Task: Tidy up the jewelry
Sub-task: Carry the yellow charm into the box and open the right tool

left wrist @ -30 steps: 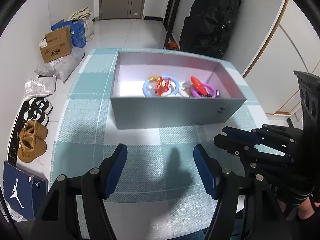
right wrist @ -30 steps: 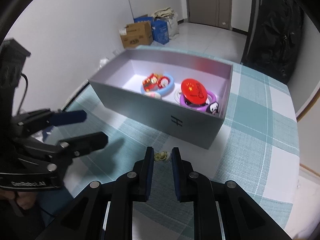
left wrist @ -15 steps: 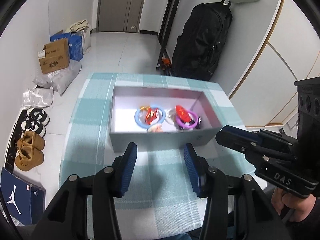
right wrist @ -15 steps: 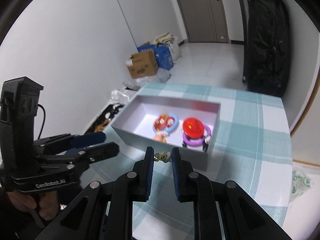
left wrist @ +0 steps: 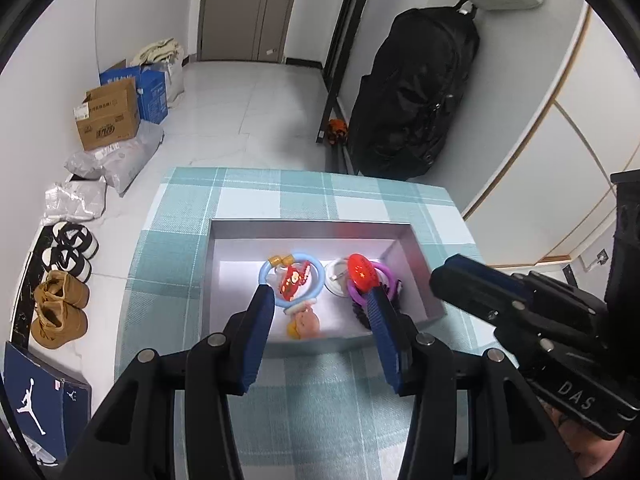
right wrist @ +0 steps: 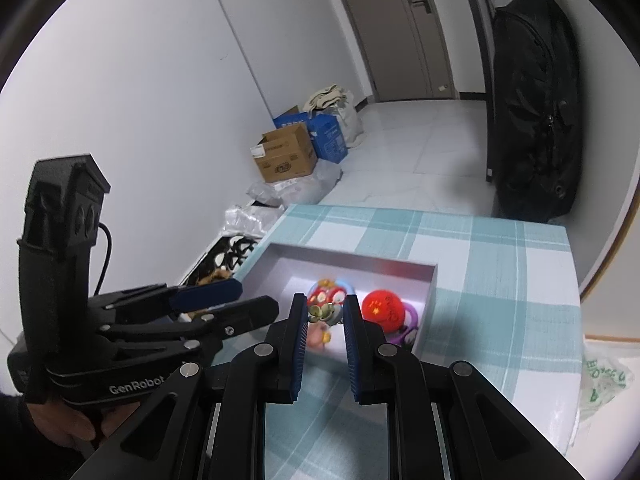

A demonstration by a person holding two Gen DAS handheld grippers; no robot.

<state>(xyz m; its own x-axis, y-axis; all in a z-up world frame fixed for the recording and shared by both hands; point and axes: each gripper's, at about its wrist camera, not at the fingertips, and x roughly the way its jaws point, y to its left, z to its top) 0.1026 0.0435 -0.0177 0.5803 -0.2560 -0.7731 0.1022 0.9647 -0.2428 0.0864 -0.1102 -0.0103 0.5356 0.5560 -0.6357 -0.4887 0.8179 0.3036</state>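
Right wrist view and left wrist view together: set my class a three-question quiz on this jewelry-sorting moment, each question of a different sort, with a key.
1. True or false: the left hand-held gripper grips the blue ring.
2. What does the right hand-held gripper carry? A) red badge B) small gold-green trinket C) purple ring
3. Fill in: the trinket hangs above the open grey ____.

Key
1. False: its fingers stand apart, holding nothing.
2. B. The red badge and purple ring lie inside the box.
3. box
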